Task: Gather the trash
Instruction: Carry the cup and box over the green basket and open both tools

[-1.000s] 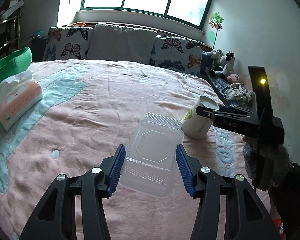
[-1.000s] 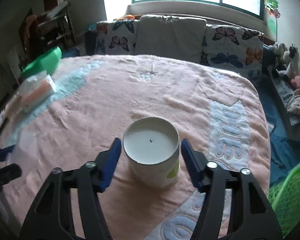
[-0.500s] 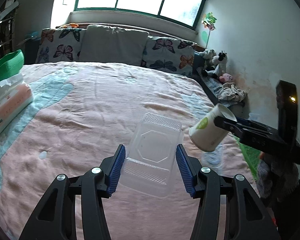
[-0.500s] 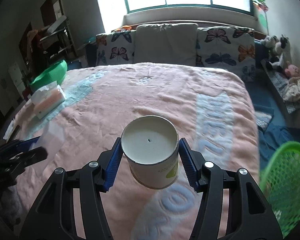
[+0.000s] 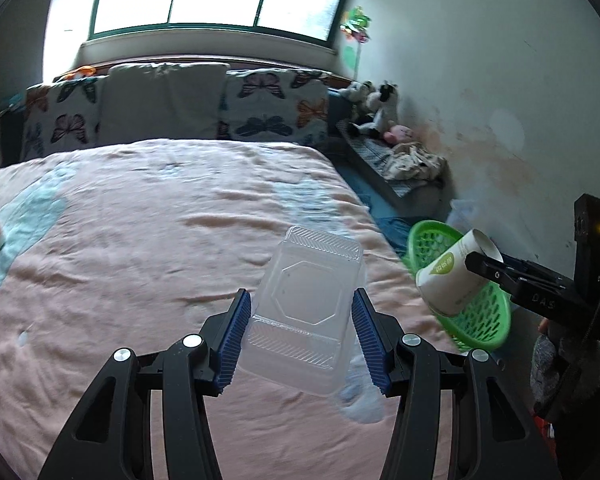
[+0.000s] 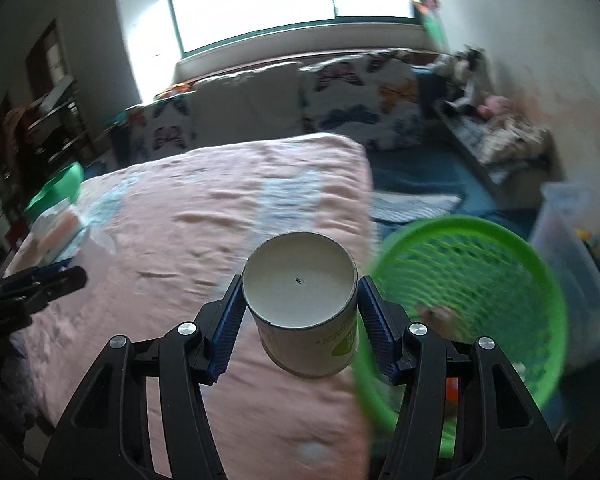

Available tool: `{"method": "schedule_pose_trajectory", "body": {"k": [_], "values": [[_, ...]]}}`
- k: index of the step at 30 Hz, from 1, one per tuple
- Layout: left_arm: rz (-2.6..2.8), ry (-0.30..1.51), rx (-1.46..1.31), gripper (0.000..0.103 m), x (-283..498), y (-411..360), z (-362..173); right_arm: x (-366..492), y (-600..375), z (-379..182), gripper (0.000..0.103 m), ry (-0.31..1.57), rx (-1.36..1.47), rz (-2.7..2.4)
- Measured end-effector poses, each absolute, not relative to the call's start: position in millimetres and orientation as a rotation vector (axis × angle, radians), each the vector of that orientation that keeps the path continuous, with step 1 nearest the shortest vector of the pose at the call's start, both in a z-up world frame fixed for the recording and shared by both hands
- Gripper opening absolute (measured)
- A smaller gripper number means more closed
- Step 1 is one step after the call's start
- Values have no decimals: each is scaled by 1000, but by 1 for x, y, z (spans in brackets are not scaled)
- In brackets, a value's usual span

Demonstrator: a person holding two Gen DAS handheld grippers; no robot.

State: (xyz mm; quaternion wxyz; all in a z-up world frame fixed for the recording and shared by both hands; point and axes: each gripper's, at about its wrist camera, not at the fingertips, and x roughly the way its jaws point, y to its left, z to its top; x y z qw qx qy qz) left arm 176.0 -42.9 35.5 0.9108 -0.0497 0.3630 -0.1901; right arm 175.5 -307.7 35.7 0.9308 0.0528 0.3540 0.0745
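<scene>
My left gripper (image 5: pixel 302 338) is shut on a clear plastic clamshell container (image 5: pixel 308 300) and holds it above the pink bedspread (image 5: pixel 140 240). My right gripper (image 6: pixel 300 320) is shut on a white paper cup with a green label (image 6: pixel 304 304), lifted off the bed at its right edge. The cup (image 5: pixel 452 276) and right gripper (image 5: pixel 536 292) also show at the right of the left wrist view, in front of a green mesh basket (image 5: pixel 480 320). The same basket (image 6: pixel 480 280) stands beside the bed, just right of the cup.
Butterfly pillows (image 5: pixel 160 108) line the head of the bed under the window. A tissue pack (image 6: pixel 56 228) and a green bowl (image 6: pixel 56 192) lie at the bed's left side. Soft toys (image 5: pixel 376 108) sit on a low shelf by the right wall. A clear bin (image 6: pixel 572 248) stands behind the basket.
The right gripper closed on the cup, lifted it off the bed and carried it right to the green basket. The left gripper swung right with the clamshell still in it.
</scene>
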Motion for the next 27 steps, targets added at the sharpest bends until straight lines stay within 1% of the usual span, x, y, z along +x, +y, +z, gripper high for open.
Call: {"method": "schedule_pose_trajectory", "body": {"k": [6, 12, 23, 27], "values": [[-455, 756, -72, 51, 182, -83, 38, 158, -357, 25, 57, 733, 154, 41], [-508, 763, -36, 51, 185, -123, 39, 153, -386, 13, 58, 750, 166, -30], [-564, 791, 1, 51, 197, -174, 36, 150, -410, -3, 58, 771, 212, -58], [-584, 794, 4, 51, 200, -188, 37, 146, -414, -4, 61, 768, 229, -58]]}}
